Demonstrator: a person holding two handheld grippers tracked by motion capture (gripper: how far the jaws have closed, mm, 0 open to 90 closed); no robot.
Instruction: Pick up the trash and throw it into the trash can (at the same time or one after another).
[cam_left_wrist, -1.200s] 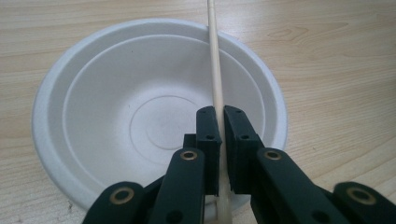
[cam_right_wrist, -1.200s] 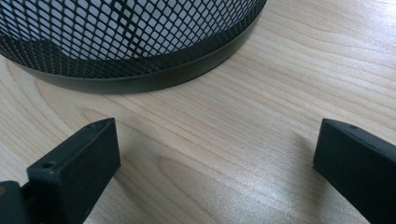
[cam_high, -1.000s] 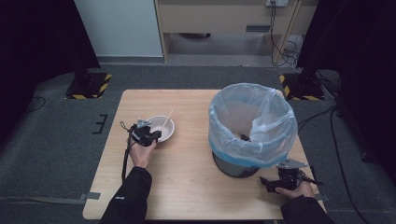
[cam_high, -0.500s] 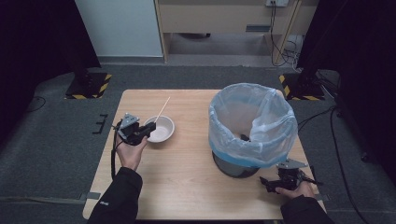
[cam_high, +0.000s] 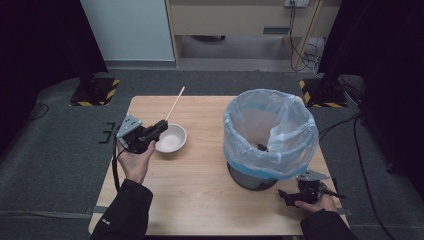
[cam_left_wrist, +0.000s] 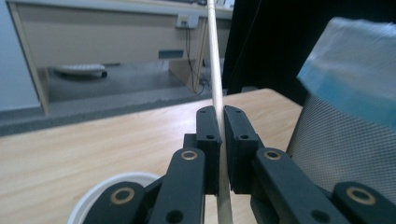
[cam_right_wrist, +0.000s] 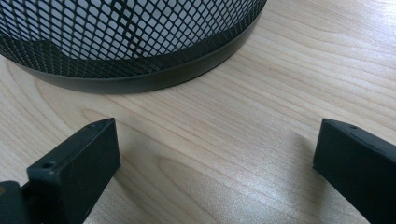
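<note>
A thin wooden stick (cam_high: 175, 103) (cam_left_wrist: 216, 88) slants up and away, clamped between the jaws of my left gripper (cam_high: 161, 125) (cam_left_wrist: 219, 121), which is shut on it above the left side of the white bowl (cam_high: 170, 138) (cam_left_wrist: 105, 189). My right gripper (cam_high: 285, 196) (cam_right_wrist: 215, 154) rests low on the wooden table (cam_high: 200, 190) at the front right, jaws wide open with nothing between them, pointing at the base of the black mesh bin (cam_high: 250, 176) (cam_right_wrist: 116, 51). A blue-and-clear plastic bag (cam_high: 270, 132) (cam_left_wrist: 355, 74) lines the bin.
The bin stands on the right half of the table, the bowl on the left. Bare tabletop lies between them and along the front edge. Beyond the table are grey floor, yellow-black striped stand bases (cam_high: 95, 92) and cables.
My left gripper has risen and moved left off the bowl, lifting the stick out of it. The right gripper has stayed put.
</note>
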